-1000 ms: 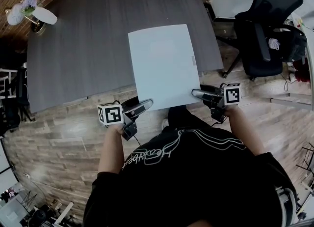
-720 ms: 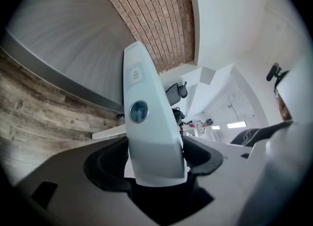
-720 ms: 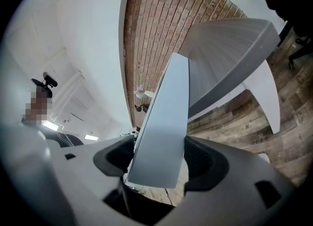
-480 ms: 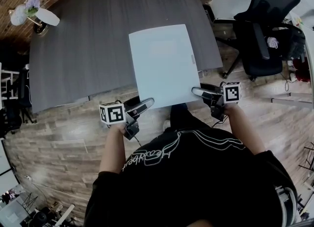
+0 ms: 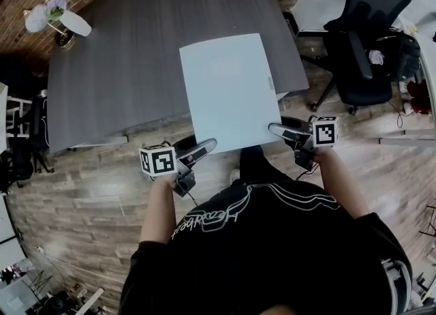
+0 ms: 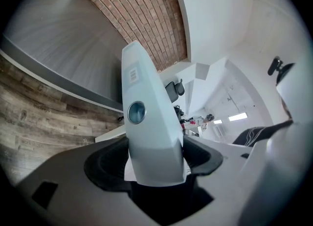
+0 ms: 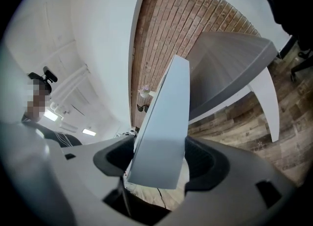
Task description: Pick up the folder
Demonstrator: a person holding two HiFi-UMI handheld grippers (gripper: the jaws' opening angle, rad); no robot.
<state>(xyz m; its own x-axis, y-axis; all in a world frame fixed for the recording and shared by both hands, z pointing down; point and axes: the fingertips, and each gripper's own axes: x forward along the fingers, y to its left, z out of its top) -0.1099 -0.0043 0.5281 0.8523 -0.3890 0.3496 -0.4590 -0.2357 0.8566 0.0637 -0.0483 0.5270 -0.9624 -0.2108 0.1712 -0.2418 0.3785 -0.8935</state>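
A pale blue-white folder [image 5: 228,88] lies lengthwise over the near edge of the dark grey table [image 5: 129,54], with its near end sticking out past the edge. My left gripper [image 5: 203,147] is shut on the folder's near left corner. My right gripper [image 5: 278,129] is shut on the near right corner. In the left gripper view the folder [image 6: 146,117] fills the gap between the black pads [image 6: 105,164] of the left gripper [image 6: 155,160]. The right gripper view shows the folder [image 7: 164,122] edge-on in the right gripper [image 7: 159,162]. I cannot tell whether the far end touches the table.
A vase of flowers [image 5: 53,15] stands at the table's far left corner. A black office chair [image 5: 368,41] is to the right of the table. Wooden floor [image 5: 75,191] runs between the table and the person. A brick wall [image 6: 142,19] is behind the table.
Both grippers have shifted slightly together, still closed on the folder's near corners. The folder has moved with them and keeps its place between the two.
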